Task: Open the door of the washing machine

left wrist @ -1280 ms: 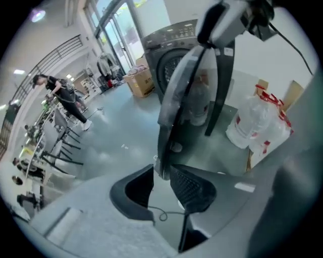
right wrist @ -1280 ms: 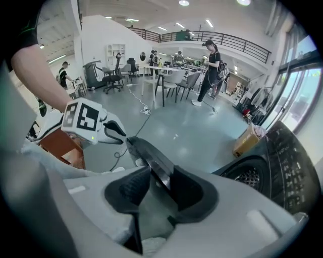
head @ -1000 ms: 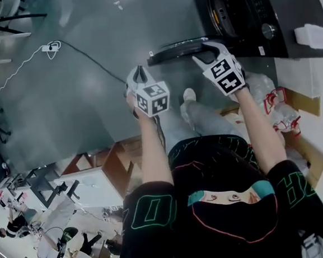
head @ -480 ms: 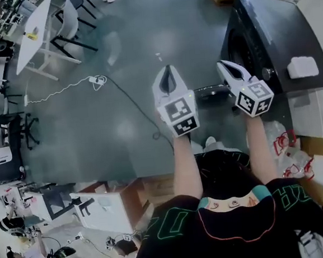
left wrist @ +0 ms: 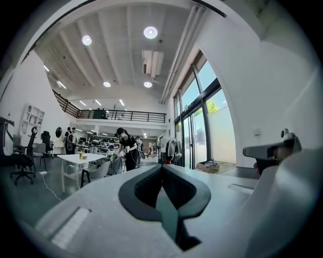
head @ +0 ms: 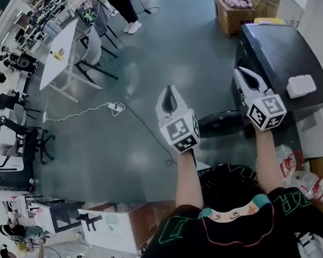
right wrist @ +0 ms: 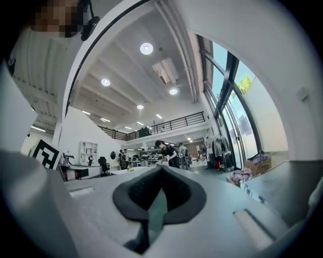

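The black washing machine (head: 278, 53) stands at the right in the head view. Its round door (head: 220, 124) is swung out from the front, below and between my two hands. My left gripper (head: 171, 89) is held high over the floor, left of the machine, jaws shut with nothing in them. My right gripper (head: 240, 71) hovers level beside the machine's front corner, also shut and empty, and touches nothing. In the left gripper view the left gripper (left wrist: 162, 166) points across the hall. In the right gripper view the right gripper (right wrist: 161, 169) does the same.
A white box (head: 299, 85) lies on the machine's top. A cardboard box of clothes (head: 240, 1) stands beyond it. Plastic bags (head: 300, 169) lie at my right. A cable with a power strip (head: 114, 107) runs over the floor. A white table (head: 59, 50) with chairs is far left.
Both grippers have risen from beside the open door and turned to point level. The right gripper has left the door's edge. The head view now takes in more of the room.
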Demonstrator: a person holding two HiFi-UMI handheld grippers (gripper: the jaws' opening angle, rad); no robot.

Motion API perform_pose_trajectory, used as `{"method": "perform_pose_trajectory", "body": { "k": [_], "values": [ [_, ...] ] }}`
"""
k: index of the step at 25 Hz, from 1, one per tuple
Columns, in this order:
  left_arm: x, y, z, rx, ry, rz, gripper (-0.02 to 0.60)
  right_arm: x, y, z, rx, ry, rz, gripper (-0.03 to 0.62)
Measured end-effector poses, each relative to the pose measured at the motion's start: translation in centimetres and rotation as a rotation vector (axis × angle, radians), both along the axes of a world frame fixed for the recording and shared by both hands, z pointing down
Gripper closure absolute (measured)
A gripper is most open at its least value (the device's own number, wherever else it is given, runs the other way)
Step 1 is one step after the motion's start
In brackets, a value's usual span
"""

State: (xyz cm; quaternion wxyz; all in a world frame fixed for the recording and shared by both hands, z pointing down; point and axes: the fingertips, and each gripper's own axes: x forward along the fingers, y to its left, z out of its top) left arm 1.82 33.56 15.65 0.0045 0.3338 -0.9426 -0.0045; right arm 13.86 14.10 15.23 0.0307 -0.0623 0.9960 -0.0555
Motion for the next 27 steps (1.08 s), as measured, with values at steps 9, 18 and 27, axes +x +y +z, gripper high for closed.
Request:
{"method": "perform_pose_trajectory", "body": {
  "k": [9, 18, 27],
  "values": [
    [1.3, -0.8, -1.5, 0.021, -0.049, 0.027, 0.571, 1.0, -0.9, -1.0, 0.108, 0.045, 0.072, 0.591],
    [1.9, 0.0, -1.7, 0.003, -0.063, -0.012, 0.571, 0.9, -0.5, -0.6, 0.175, 0.087, 0.083, 0.591],
    [1.2, 0.6, -1.1, 0.028, -0.054, -0.067, 0.571, 0.6, -0.4, -0.6, 0.187, 0.069, 0.044, 0.591]
  ]
}}
